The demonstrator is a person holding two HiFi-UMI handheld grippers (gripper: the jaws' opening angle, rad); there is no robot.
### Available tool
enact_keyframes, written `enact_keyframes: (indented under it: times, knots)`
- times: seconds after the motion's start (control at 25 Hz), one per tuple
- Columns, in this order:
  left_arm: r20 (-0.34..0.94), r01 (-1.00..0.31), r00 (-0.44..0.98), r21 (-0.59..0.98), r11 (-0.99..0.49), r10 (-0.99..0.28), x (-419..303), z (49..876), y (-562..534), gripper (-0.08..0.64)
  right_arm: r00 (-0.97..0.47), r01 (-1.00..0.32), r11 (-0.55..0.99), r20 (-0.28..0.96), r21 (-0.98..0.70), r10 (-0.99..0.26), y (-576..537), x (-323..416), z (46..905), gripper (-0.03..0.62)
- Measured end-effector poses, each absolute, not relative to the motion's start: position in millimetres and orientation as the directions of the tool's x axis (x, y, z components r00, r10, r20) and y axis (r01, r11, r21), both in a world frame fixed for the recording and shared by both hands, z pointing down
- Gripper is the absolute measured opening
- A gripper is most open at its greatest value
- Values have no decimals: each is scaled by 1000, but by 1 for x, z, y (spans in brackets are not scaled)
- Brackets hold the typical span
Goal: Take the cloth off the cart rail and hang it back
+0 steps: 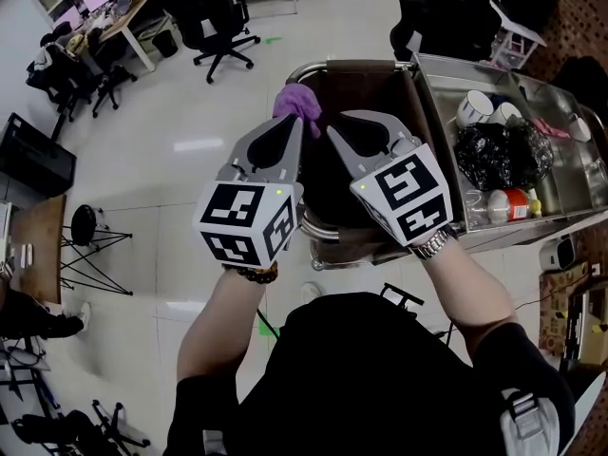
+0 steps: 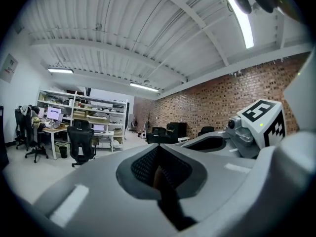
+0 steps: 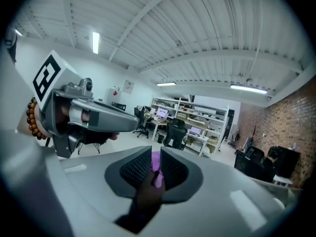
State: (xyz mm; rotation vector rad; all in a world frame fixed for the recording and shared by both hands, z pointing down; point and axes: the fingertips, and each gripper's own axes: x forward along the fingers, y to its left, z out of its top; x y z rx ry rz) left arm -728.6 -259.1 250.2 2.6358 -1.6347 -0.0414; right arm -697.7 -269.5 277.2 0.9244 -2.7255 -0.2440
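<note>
A small purple cloth [image 1: 297, 103] is bunched up in the air above the end of the cart, near its curved rail [image 1: 309, 67]. My left gripper [image 1: 296, 122] has its tip right at the cloth, jaws drawn together on a shaded fold [image 2: 159, 177]. My right gripper [image 1: 332, 133] is close beside it, tips angled toward the same cloth. In the right gripper view the purple cloth [image 3: 156, 162] sits pinched in the narrow slot between the pads [image 3: 137, 168]. Both grippers point roughly level, above the cart.
The steel cart [image 1: 570, 122] holds a brown bin bag [image 1: 366, 88], a black plastic bag [image 1: 499, 155], white cups [image 1: 475, 108] and a bottle [image 1: 510, 204]. Office chairs [image 1: 214, 27] and desks stand beyond on the pale floor. A black stool [image 1: 84, 224] is at the left.
</note>
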Motion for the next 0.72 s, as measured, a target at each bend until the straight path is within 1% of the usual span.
enact_keyframes:
  times: [0.44, 0.72]
  knots:
    - [-9, -919, 393, 23, -393, -920, -647, 258, -198, -11, -798, -568, 783, 60, 254, -599, -194, -611, 265, 3]
    - [-7, -925, 380, 6, -380, -925, -596, 264, -156, -11, -813, -563, 785, -2, 259, -582, -145, -565, 258, 0]
